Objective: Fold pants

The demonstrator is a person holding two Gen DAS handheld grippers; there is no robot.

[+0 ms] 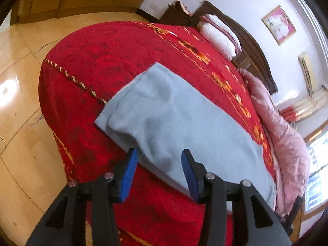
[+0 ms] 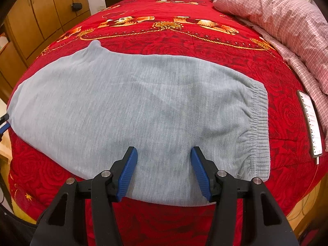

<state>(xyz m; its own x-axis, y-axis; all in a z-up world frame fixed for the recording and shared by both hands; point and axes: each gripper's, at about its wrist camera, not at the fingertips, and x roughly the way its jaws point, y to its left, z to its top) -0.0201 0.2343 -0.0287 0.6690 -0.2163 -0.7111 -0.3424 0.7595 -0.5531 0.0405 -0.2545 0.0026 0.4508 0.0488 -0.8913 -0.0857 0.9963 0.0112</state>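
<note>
Daylight scene, bright overall. In my left view the window [image 1: 315,164] at right is blown out white, and a glare patch sits on the glossy floor tiles [image 1: 8,90]. That whole frame is soft with motion blur; the gold embroidery on the red bedspread [image 1: 98,47] smears. My right view is sharper: knit texture on the grey pants [image 2: 127,106] reads clearly, colours saturated, shadows faint. Phone screen [image 2: 311,123] glows pale. Both frames bend hard at the rims, with dark vignette corners and the bed bulging.
</note>
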